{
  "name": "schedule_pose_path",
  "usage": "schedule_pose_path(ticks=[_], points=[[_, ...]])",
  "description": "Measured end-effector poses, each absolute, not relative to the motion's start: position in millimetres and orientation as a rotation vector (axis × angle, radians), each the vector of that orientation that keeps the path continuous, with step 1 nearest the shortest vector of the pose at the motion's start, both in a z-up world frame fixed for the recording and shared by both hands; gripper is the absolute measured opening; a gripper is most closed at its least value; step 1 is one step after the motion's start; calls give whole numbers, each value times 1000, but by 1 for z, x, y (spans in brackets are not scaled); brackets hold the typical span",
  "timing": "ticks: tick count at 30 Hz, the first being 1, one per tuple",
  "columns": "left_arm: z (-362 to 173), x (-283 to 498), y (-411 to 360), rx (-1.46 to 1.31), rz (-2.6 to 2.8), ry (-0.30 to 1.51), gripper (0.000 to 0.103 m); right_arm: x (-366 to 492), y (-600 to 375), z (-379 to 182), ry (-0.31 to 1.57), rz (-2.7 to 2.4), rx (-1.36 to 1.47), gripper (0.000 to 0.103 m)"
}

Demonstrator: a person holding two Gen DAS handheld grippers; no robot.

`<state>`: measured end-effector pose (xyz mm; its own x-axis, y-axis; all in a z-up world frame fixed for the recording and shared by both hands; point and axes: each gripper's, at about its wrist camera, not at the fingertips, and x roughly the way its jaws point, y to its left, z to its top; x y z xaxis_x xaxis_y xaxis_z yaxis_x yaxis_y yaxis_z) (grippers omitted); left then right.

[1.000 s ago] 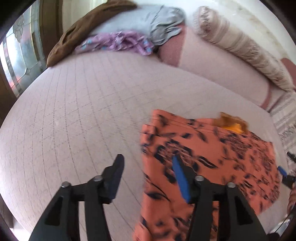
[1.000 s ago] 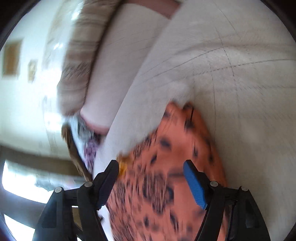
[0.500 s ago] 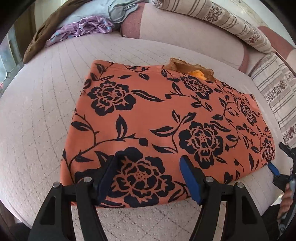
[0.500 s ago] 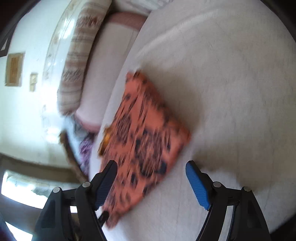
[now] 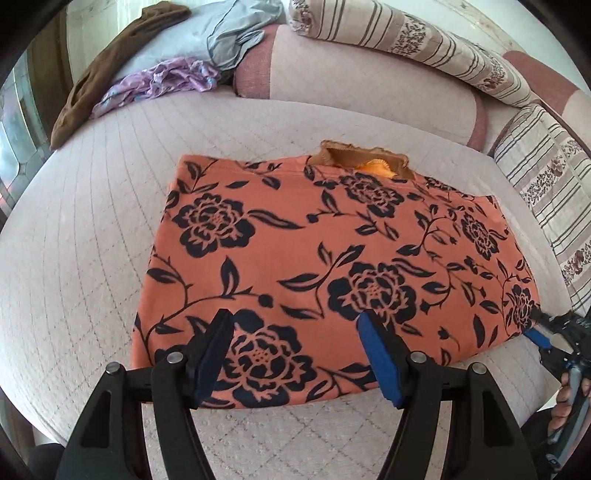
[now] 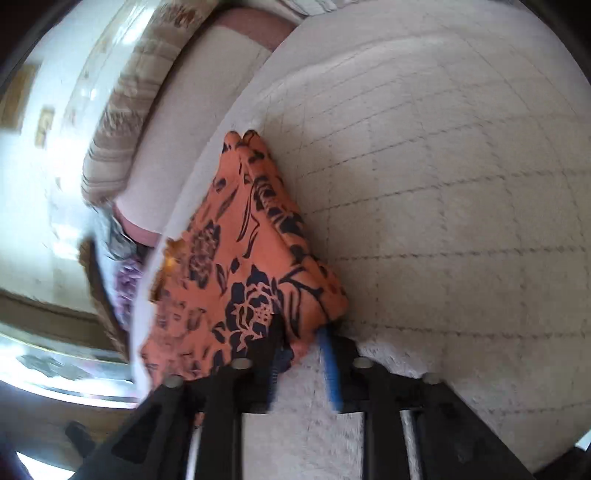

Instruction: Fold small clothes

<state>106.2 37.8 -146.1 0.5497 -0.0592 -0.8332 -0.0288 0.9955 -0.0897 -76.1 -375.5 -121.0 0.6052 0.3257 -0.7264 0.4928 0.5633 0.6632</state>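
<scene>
An orange garment with black flowers [image 5: 332,258] lies folded flat on the quilted pink seat [image 5: 74,277]. A brown collar with an orange lining [image 5: 364,160] shows at its far edge. My left gripper [image 5: 295,354] is open and empty, hovering over the garment's near edge. My right gripper [image 6: 301,347] has its jaws closed around the garment's near right corner [image 6: 314,295]. The right gripper also shows at the right edge of the left wrist view [image 5: 543,332].
A brown cloth [image 5: 110,70], a purple garment [image 5: 162,81] and a grey garment [image 5: 229,33] are heaped at the back left. Striped bolster cushions [image 5: 424,48] line the backrest. A window [image 5: 14,122] is at the left.
My left gripper has swung over the garment and settled at its near edge. My right gripper has moved in to the garment's corner and closed on it.
</scene>
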Motion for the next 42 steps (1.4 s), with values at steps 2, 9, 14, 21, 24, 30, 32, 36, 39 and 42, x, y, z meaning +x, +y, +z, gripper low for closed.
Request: schedule_pose_path(ticks=[2,9,14,21,24,30,32,36,39,42], points=[[-145,111,33,-94,-27,989,71,-79,-381,-114,930,-76,1043,79],[-153,129,12,-97,-65,993,71,-64,-397,-86,912,-60,949,83],[-194,141,-8,37,-38,1065,73,-7,-411,-71,941,-45,831,83],[-194,140,-14,67,-31,1060,73,92,-403,-101,1108,22,698,79],[-195,141,-14,73,-39,1057,74,119,-402,-114,1132,32,716,53],[-196,138,-14,93,-50,1040,75,125,-402,-109,1111,-65,616,14],[-196,138,-16,105,-43,1040,75,125,-406,-124,1129,-83,657,17],[-196,140,-14,96,-51,1051,76,110,-406,-94,1075,-136,626,26],[-197,139,-15,97,-46,1046,76,76,-404,-70,1001,-124,693,42],[-197,139,-16,102,-44,1044,76,42,-387,-57,970,-83,709,81]])
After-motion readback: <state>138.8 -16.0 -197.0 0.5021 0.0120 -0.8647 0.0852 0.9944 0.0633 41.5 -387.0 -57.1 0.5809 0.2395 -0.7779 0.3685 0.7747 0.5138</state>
